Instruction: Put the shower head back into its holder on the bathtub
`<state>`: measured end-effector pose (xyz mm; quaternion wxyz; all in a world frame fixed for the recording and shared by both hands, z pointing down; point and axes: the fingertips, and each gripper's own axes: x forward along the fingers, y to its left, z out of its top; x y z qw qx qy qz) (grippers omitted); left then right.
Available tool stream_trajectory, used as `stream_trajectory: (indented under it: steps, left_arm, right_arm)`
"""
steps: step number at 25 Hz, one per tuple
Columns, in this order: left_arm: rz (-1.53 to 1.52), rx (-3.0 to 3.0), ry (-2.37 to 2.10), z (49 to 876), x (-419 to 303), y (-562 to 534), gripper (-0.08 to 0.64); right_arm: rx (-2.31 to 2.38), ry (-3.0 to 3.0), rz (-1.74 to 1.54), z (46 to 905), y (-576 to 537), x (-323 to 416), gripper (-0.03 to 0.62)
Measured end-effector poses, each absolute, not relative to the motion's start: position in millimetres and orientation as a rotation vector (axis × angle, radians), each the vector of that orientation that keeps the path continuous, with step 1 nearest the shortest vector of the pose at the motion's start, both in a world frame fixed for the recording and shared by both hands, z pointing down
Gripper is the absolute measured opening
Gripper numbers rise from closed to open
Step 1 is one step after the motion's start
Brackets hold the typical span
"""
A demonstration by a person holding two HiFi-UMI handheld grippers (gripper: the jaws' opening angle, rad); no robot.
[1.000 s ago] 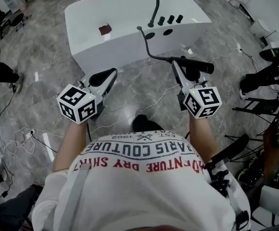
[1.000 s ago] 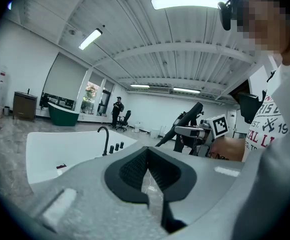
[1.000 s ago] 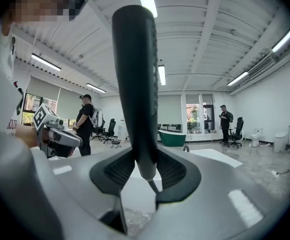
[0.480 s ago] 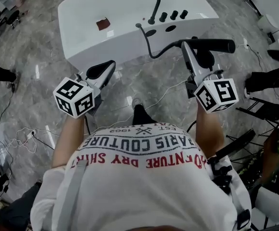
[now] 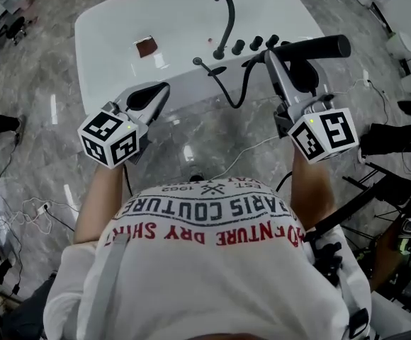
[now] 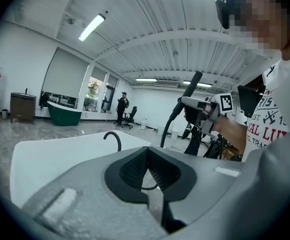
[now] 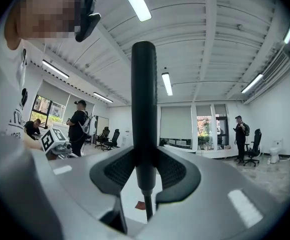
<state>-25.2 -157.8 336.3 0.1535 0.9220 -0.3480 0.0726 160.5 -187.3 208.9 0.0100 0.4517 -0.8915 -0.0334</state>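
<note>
My right gripper (image 5: 291, 51) is shut on the black shower head (image 5: 314, 47), which lies crosswise above the white bathtub's (image 5: 177, 13) near right corner. Its black hose (image 5: 244, 85) sags and runs to the tub deck beside a dark oval opening (image 5: 217, 70). A curved black spout (image 5: 226, 16) and several black knobs (image 5: 256, 42) stand on the deck. In the right gripper view the shower head (image 7: 144, 104) stands upright between the pads (image 7: 119, 170). My left gripper (image 5: 160, 92) is shut and empty at the tub's near edge; its closed jaws (image 6: 147, 171) face the tub (image 6: 50, 159).
A brown square patch (image 5: 147, 47) lies inside the tub. Cables (image 5: 21, 200) trail over the marble floor at the left, and black stands and gear (image 5: 397, 137) crowd the right. People (image 7: 79, 124) stand far off; a green tub (image 6: 64, 115) is in the background.
The person has stepped up to the tub. Both grippers have come forward to its near edge, the right one rising with the shower head still in it; the hose now hangs looser.
</note>
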Motion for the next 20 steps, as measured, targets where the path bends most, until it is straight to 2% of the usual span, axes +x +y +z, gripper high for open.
stream_trajectory:
  steps: [5,6,7,12,15,20]
  left_arm:
    - [0.314,2.696,-1.003,362.3,-4.3,-191.7,0.011]
    - [0.355,2.697,-0.998,374.2,0.5,-196.7,0.117]
    - [0.388,2.698,-0.985,386.2,6.4,-201.0,0.157]
    - [0.508,2.766,-0.735,438.1,69.3,-203.7,0.228]
    - [0.628,2.790,-0.555,478.5,116.0,-204.2,0.305]
    - [0.738,2.832,-0.415,542.0,175.6,-210.0,0.307]
  right_arm:
    - [1.390,-2.813,-0.085,201.3,-217.1,162.9,0.138]
    - [1.387,-2.818,-0.075,201.1,-220.0,162.4,0.138]
    - [1.385,-2.820,-0.067,200.9,-222.3,162.0,0.138]
    - [1.424,-2.816,0.009,199.3,-230.9,173.6,0.138]
    - [1.480,-2.827,0.079,194.4,-239.2,187.4,0.138]
    - [1.579,-2.774,0.117,190.0,-248.0,208.4,0.138]
